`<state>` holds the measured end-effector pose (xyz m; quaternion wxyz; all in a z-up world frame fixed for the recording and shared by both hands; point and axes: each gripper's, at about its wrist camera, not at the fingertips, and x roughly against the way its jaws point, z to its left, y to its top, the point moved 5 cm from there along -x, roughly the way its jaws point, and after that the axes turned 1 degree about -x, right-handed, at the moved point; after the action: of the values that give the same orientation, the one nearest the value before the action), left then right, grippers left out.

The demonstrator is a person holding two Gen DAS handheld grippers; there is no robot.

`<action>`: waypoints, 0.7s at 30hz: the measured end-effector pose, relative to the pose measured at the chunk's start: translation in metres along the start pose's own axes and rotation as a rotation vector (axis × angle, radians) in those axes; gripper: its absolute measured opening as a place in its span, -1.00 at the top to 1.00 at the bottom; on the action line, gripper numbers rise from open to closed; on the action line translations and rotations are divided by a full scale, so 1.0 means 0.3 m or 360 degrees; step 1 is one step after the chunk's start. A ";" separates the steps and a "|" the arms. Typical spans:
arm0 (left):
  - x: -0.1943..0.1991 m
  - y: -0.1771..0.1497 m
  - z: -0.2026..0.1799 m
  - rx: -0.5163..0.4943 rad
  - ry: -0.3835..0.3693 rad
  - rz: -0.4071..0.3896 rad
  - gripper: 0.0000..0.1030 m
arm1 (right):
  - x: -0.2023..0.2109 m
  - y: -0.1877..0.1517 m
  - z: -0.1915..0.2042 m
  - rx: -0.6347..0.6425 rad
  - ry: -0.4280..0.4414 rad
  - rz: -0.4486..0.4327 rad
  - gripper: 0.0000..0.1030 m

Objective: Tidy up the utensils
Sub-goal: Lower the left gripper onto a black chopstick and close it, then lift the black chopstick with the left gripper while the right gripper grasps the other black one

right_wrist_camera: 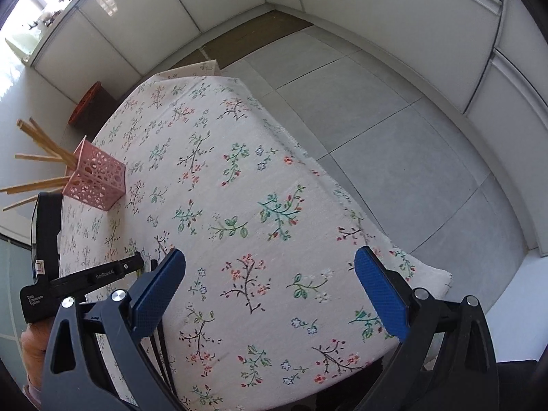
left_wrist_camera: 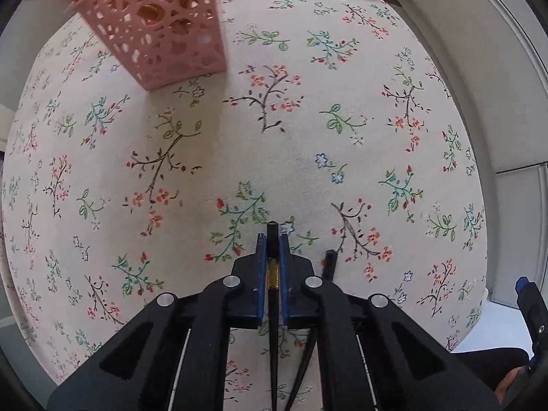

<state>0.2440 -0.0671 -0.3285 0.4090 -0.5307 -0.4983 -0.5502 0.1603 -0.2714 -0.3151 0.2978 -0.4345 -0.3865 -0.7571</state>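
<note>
Left wrist view: left gripper [left_wrist_camera: 273,239] clamped tight on black chopstick [left_wrist_camera: 272,311], tip poking past blue pads; lower length cut off by frame. Second black chopstick [left_wrist_camera: 328,265] just beside on floral desk [left_wrist_camera: 342,120], mostly hidden under gripper body. Pink basket [left_wrist_camera: 164,30] far corner, top cropped, wooden sticks [right_wrist_camera: 41,144] leaning out. Right gripper [right_wrist_camera: 270,294] spread wide, empty, over bare cloth. Desk edge near on right, floor [right_wrist_camera: 394,109] beyond.
</note>
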 end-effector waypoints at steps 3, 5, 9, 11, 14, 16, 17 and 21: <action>0.037 -0.024 0.087 0.0050 0.0002 -0.0072 0.88 | -0.030 -0.030 0.098 0.0133 0.0002 0.0024 -0.87; 0.082 -0.044 0.148 0.0093 -0.0027 -0.0118 0.88 | -0.057 -0.052 0.175 0.0230 -0.0004 0.0038 -0.87; 0.222 -0.091 0.244 0.0130 -0.0020 -0.0281 0.88 | -0.150 -0.109 0.327 0.0378 -0.0052 0.0137 -0.82; 0.299 -0.099 0.289 0.0142 -0.0010 -0.0366 0.88 | -0.207 -0.136 0.391 0.0393 -0.0086 0.0210 -0.64; 0.388 -0.114 0.336 0.0171 0.0005 -0.0476 0.88 | -0.292 -0.175 0.459 0.0392 -0.0194 0.0291 -0.43; 0.422 -0.109 0.335 0.0189 0.0040 -0.0524 0.88 | -0.335 -0.207 0.488 0.0395 -0.0306 0.0301 -0.31; 0.430 -0.107 0.333 0.0195 0.0051 -0.0547 0.88 | -0.332 -0.215 0.508 0.0422 -0.0343 0.0242 -0.18; 0.486 -0.137 0.361 0.0214 0.0023 -0.0623 0.88 | -0.311 -0.226 0.546 0.0447 -0.0321 0.0166 0.85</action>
<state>0.2081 0.0578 -0.1952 0.3324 -0.3913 -0.6246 -0.5884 0.2186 -0.0869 -0.3670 0.3542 -0.4818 -0.4931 -0.6319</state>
